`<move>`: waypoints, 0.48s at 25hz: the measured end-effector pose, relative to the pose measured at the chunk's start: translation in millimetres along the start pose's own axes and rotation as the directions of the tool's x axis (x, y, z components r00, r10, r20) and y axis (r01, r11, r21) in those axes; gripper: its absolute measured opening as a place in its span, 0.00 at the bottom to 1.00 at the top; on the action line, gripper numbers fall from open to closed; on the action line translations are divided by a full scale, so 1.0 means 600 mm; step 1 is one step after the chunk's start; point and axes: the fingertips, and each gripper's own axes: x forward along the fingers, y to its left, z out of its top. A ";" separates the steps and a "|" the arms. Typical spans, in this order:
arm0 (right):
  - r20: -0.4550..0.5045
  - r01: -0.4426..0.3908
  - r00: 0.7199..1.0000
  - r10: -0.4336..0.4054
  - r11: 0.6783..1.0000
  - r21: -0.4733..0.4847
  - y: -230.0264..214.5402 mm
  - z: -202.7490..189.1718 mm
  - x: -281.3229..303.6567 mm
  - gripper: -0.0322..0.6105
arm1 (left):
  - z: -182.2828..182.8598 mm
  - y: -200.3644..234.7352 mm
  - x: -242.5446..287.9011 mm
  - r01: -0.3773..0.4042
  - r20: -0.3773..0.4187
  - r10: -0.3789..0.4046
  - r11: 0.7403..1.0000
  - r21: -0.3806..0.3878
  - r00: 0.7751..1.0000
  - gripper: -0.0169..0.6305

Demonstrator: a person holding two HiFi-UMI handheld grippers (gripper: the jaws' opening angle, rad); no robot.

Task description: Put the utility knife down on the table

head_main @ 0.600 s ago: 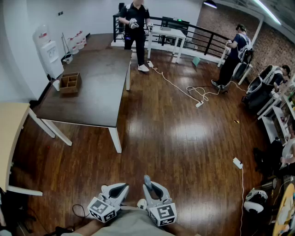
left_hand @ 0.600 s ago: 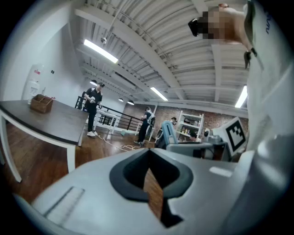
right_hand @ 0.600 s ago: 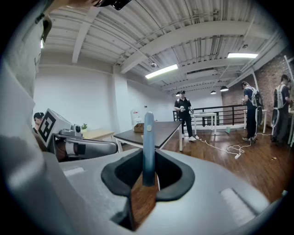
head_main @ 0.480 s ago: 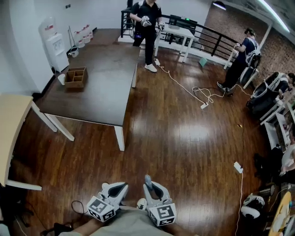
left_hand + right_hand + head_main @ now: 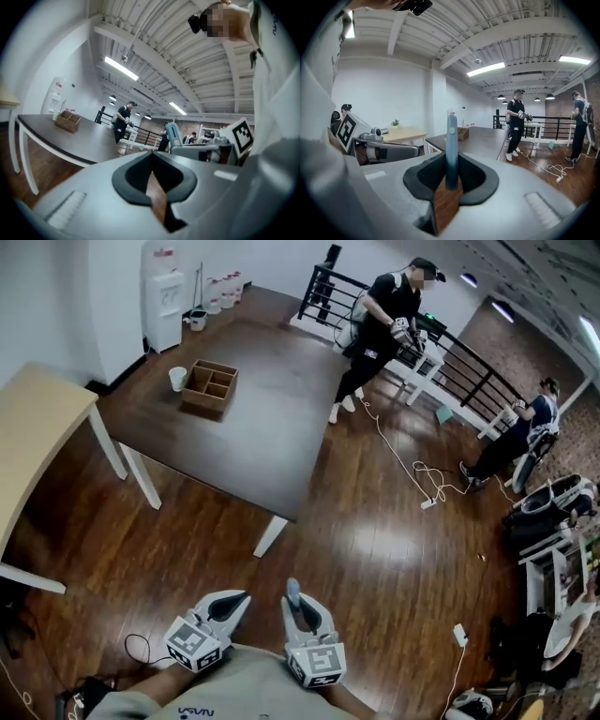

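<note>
A blue utility knife point(image 5: 451, 140) stands upright between the jaws of my right gripper point(image 5: 449, 182), which is shut on its lower end. In the head view the knife point(image 5: 292, 592) pokes forward out of the right gripper point(image 5: 298, 607), held close to my body above the wooden floor. My left gripper point(image 5: 228, 606) sits just to its left, jaws together with nothing in them; its own view shows the left gripper point(image 5: 151, 158) shut. The dark table point(image 5: 253, 442) lies ahead and to the left, well beyond both grippers.
A wooden compartment box point(image 5: 210, 387) and a white cup point(image 5: 178, 379) sit on the dark table's far left part. A light wooden table point(image 5: 37, 427) stands at the left. A person point(image 5: 380, 324) walks beyond the table; cables point(image 5: 417, 474) lie on the floor.
The head view has swung, so the dark table now lies nearer and more central. Both grippers stay close to my body, the knife still in the right one.
</note>
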 end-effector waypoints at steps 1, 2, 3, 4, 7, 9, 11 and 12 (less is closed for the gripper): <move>0.003 -0.008 1.000 0.008 1.000 -0.012 0.008 0.009 0.019 0.16 | 0.009 0.018 -0.010 -0.014 0.012 0.014 1.000 0.007 1.000 0.03; 0.006 -0.018 1.000 0.018 1.000 -0.024 0.017 0.016 0.036 0.16 | 0.018 0.035 -0.021 -0.030 0.023 0.030 0.999 0.012 0.999 0.03; 0.010 -0.030 0.999 0.031 0.999 -0.035 0.027 0.023 0.052 0.16 | 0.026 0.052 -0.034 -0.049 0.032 0.048 0.999 0.017 0.998 0.03; 0.013 -0.046 0.999 0.046 0.998 -0.045 0.038 0.031 0.070 0.16 | 0.033 0.071 -0.047 -0.071 0.039 0.070 0.997 0.021 0.997 0.03; 0.017 -0.100 0.995 0.102 0.992 -0.078 0.066 0.051 0.123 0.16 | 0.052 0.126 -0.081 -0.155 0.071 0.154 0.988 0.015 0.986 0.03; 0.001 -0.128 0.992 0.129 0.988 -0.090 0.075 0.055 0.153 0.16 | 0.056 0.150 -0.099 -0.210 0.090 0.209 0.978 -0.007 0.974 0.03; -0.015 -0.145 0.989 0.145 0.985 -0.094 0.081 0.059 0.184 0.16 | 0.056 0.174 -0.112 -0.246 0.094 0.247 0.969 -0.027 0.964 0.03; -0.017 -0.152 0.988 0.152 0.984 -0.097 0.083 0.062 0.202 0.16 | 0.057 0.188 -0.117 -0.259 0.095 0.261 0.965 -0.029 0.961 0.03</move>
